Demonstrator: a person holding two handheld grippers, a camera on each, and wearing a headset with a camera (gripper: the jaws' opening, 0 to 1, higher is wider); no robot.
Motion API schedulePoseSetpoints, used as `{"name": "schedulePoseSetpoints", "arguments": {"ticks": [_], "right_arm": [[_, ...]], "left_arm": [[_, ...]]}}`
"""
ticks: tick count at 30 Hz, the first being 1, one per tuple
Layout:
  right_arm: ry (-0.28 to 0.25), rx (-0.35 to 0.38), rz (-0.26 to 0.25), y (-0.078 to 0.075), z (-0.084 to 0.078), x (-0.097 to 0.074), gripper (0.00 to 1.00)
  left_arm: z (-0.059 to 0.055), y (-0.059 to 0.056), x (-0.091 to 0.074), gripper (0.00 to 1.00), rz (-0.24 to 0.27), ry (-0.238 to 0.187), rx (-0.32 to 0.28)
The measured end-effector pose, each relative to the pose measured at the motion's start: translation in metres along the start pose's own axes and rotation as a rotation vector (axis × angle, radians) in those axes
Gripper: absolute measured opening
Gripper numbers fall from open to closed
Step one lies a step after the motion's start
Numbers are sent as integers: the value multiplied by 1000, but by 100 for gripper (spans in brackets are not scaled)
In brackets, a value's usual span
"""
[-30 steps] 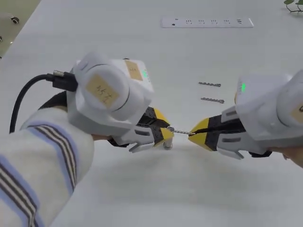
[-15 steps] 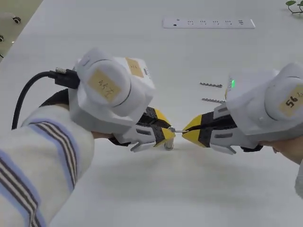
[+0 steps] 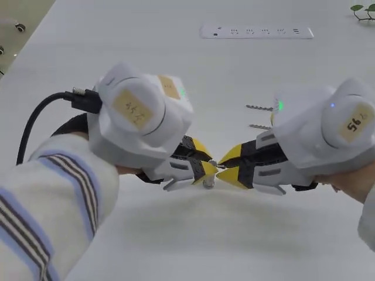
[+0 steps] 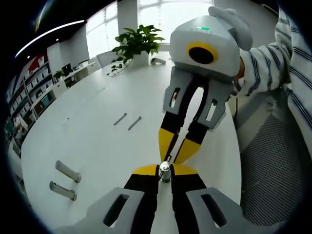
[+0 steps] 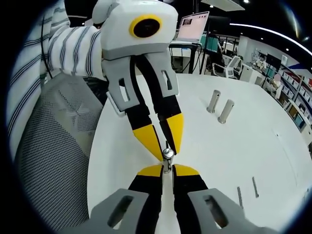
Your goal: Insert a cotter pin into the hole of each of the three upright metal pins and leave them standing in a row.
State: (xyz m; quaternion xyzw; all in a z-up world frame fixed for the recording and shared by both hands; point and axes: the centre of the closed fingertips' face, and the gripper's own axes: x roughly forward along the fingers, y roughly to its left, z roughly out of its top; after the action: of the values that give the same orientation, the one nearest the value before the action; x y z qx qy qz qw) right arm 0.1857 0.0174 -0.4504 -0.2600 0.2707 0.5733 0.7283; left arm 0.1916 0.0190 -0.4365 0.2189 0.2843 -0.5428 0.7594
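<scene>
My left gripper [image 3: 206, 171] is shut on a short upright metal pin [image 3: 208, 181] that stands on the white table [image 3: 193, 234]. In the left gripper view the pin's top [image 4: 165, 170] sits between my yellow fingertips. My right gripper [image 3: 227, 168] faces it tip to tip, shut on a thin cotter pin [image 3: 219, 167] that runs into the pin's head [image 5: 168, 155]; little of the cotter pin's length shows. Two more metal pins [image 5: 213, 101] [image 5: 225, 111] stand side by side farther off. Two spare cotter pins [image 3: 259, 108] [image 3: 256, 126] lie behind the right gripper.
A white power strip [image 3: 256, 31] lies at the far edge of the table, with a potted plant [image 4: 138, 41] beyond. A black cable [image 3: 35, 126] trails from the left gripper. A mesh chair [image 5: 53, 146] stands beside the table.
My right gripper has moved left toward the left gripper, closing the gap between the tips. The exposed length of the cotter pin has shrunk. The left gripper has kept its hold on the metal pin.
</scene>
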Motion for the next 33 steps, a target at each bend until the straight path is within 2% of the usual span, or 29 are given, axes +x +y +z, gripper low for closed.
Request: {"name": "schedulePoseSetpoints", "arguments": {"ticks": [5,12,16,29,31,33], "right_arm": [[8,9,-3,-1,-7,-3,2],[-14,27,-15,-2,-4,-4,0],[-22,31,-24,-3,-1,-5,0],[-22,32,-25,-2,3,-1,0],[-24,36,-27,-1,4,-1,0],[-28,43,-30,-2,4,-1,0]], "left_arm": [[0,0,0,6,1,4,3],[0,-2,0,6,14,13,19],[0,-2,0,6,15,16,9],[0,-2,0,6,20,22,3],[0,-2,0,6,22,26,56],[-3,-4,2,6,22,42,62]]}}
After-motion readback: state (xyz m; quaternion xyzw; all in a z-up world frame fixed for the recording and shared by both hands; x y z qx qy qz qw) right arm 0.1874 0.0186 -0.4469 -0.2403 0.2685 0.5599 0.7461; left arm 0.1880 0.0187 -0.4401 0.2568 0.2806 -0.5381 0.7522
